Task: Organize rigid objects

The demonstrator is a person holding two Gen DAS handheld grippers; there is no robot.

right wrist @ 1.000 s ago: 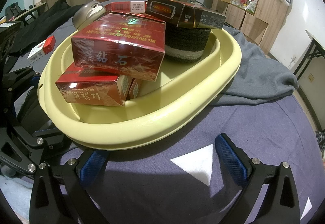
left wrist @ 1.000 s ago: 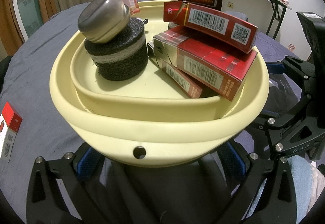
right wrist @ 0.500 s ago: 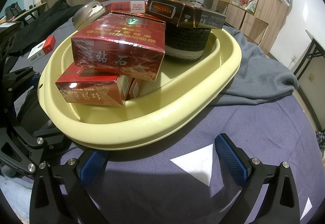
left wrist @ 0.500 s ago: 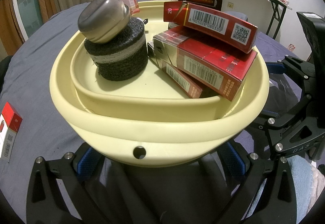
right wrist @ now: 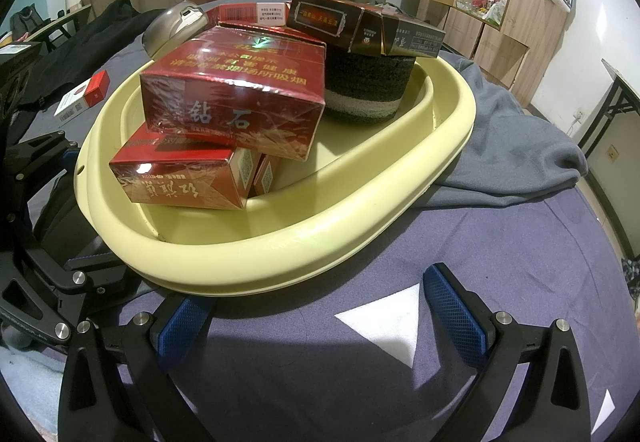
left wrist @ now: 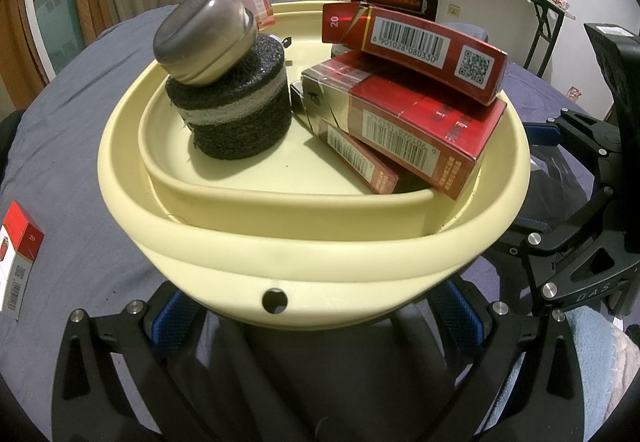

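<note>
No visible change, yellow basin (left wrist: 312, 242) and stacked boxes (right wrist: 236, 101) unmoved, both views unshifted

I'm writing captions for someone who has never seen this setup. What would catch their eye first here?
The pale yellow basin fills the middle, on a blue-grey cloth. Inside, red cartons are stacked at a slant on one side, and a metal tin sits tilted on a black foam roll on the other. One lone red-and-white pack lies outside the basin on the cloth.
</note>
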